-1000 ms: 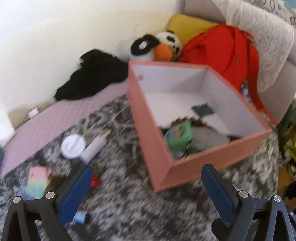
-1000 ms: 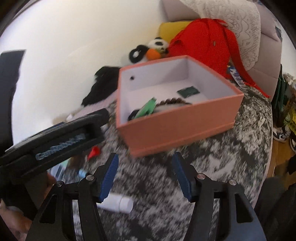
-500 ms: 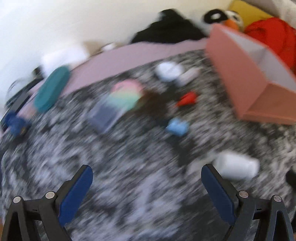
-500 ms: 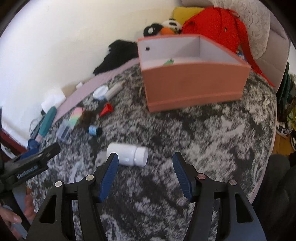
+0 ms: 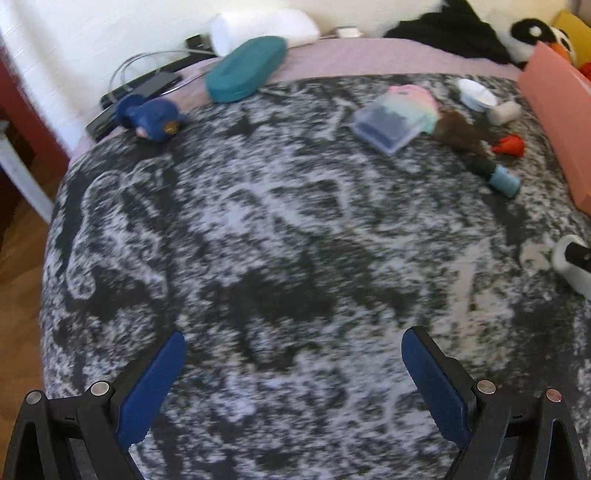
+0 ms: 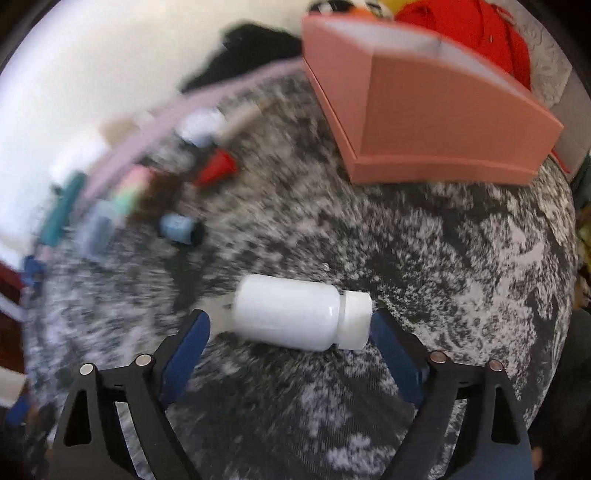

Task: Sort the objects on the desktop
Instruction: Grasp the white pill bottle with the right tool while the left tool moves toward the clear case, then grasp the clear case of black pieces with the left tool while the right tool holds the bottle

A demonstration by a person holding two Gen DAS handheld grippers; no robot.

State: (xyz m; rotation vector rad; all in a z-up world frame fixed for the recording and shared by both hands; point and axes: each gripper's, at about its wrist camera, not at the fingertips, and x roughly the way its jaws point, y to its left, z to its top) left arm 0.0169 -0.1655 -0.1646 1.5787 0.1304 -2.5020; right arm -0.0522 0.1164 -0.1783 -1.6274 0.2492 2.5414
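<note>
A white bottle point(image 6: 301, 317) lies on its side on the black-and-white cloth, its cap to the right. My right gripper point(image 6: 290, 326) is open, its blue fingers on either side of the bottle, apart from it or barely touching. The pink box point(image 6: 424, 107) stands at the back right. My left gripper point(image 5: 293, 345) is open and empty over bare cloth. Ahead of it lie a clear box of dark items point(image 5: 388, 125), a pastel case point(image 5: 417, 98), a blue spool point(image 5: 504, 181), a red cone point(image 5: 511, 144) and a white round lid point(image 5: 476, 93).
A teal case point(image 5: 245, 72) and a blue plush toy point(image 5: 151, 116) lie at the back left, by cables and a dark device point(image 5: 144, 86). A panda plush point(image 5: 541, 37) and black cloth point(image 5: 454, 26) are behind. The table edge drops to wood floor point(image 5: 22, 258) on the left.
My left gripper swung left away from the pink box to the bare cloth. My right gripper dropped down and closed in until the white bottle lies between its fingers.
</note>
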